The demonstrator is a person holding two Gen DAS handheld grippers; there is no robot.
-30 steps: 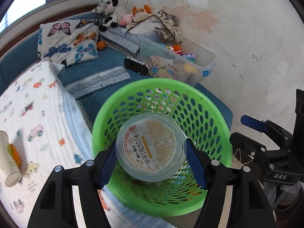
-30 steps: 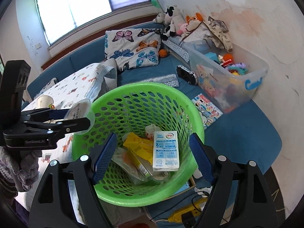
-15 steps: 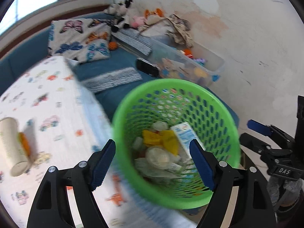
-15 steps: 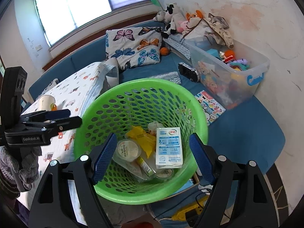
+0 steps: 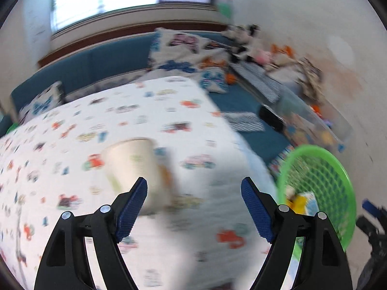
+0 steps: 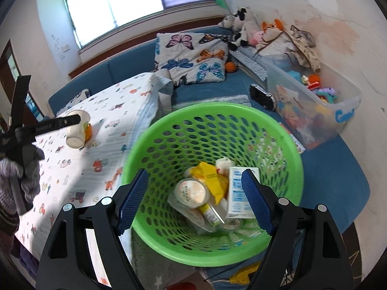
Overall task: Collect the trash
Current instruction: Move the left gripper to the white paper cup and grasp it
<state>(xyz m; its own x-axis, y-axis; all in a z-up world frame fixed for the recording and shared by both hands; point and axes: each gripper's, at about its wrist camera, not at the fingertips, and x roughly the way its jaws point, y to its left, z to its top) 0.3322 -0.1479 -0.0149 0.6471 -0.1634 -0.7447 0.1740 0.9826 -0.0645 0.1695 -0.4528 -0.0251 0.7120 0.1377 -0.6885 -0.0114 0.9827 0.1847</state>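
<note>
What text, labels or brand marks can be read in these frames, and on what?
Toy bin: blue lettering, cut off, unreadable.
Milk carton in green basket: blue print, too small.
Round lid: print blurred.
Left gripper: white marking, too small.
Left wrist view: motion-blurred, nothing legible.

Daylight pours through a wide window (image 6: pixel 116 2) above a blue bench sofa (image 6: pixel 333 181). A stained white wall (image 6: pixel 338 24) rises along the sofa's right edge.
</note>
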